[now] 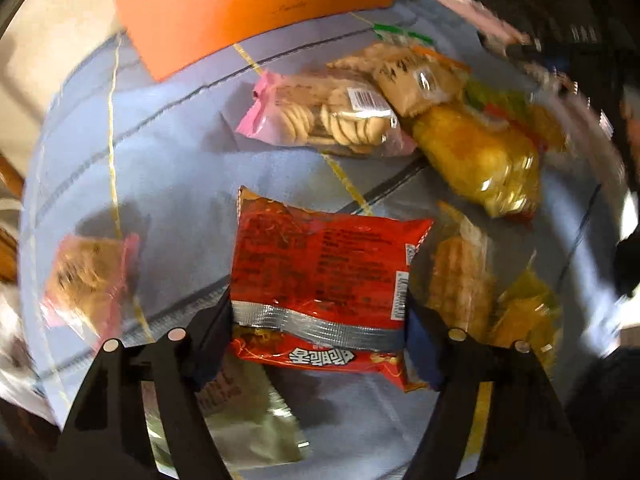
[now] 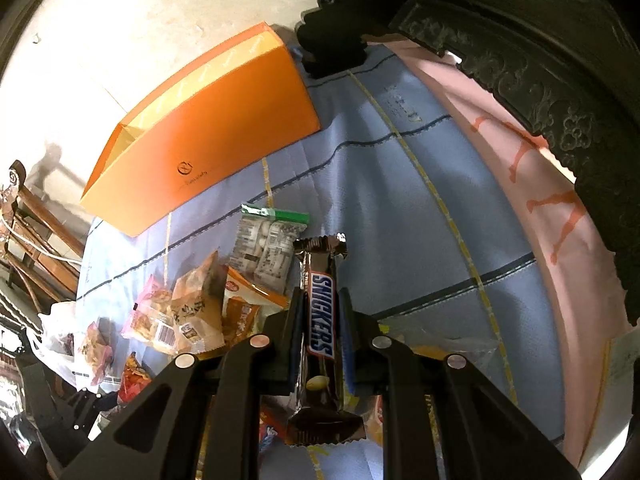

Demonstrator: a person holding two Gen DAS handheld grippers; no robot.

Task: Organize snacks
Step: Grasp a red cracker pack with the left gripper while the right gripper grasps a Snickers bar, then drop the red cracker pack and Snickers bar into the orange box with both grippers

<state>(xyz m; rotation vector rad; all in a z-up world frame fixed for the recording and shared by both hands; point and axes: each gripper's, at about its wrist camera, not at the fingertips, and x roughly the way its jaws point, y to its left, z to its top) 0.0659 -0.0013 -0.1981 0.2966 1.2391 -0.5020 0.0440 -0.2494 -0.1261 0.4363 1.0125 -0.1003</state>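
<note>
- Left wrist view: the left gripper (image 1: 320,320) has its jaws closed on a red noodle packet (image 1: 324,272), one finger at each short side of the packet, silver seal strip toward the camera. The packet is lifted above the blue cloth (image 1: 172,152).
- On the cloth behind the packet lies a pink-edged bag of round crackers (image 1: 332,116); touching its right end is a tan snack bag (image 1: 416,76), and below that a yellow bag (image 1: 480,160).
- Right of the red packet is a clear pack w/ ridged biscuits (image 1: 460,280), just beside it. Far left, apart from the others, a small pink snack pack (image 1: 88,276), blurred.
- An orange box (image 1: 256,8) stands at the far edge of the cloth.
- Right wrist view: the right gripper (image 2: 322,320) has its jaws closed on a Snickers bar (image 2: 322,320), held lengthwise between the fingers, both ends of the wrapper sticking out.
- The orange box (image 2: 208,132) is open at the top, inside looks pale yellow; it is ahead and to the left, well apart from the bar.
- Between box and gripper lies a green-topped pack (image 2: 268,248), and left of it a heap of snack bags (image 2: 188,312) touching each other.
- A pink sheet (image 2: 520,184) borders the blue cloth (image 2: 400,200) at right, next to dark carved wood (image 2: 540,60).
</note>
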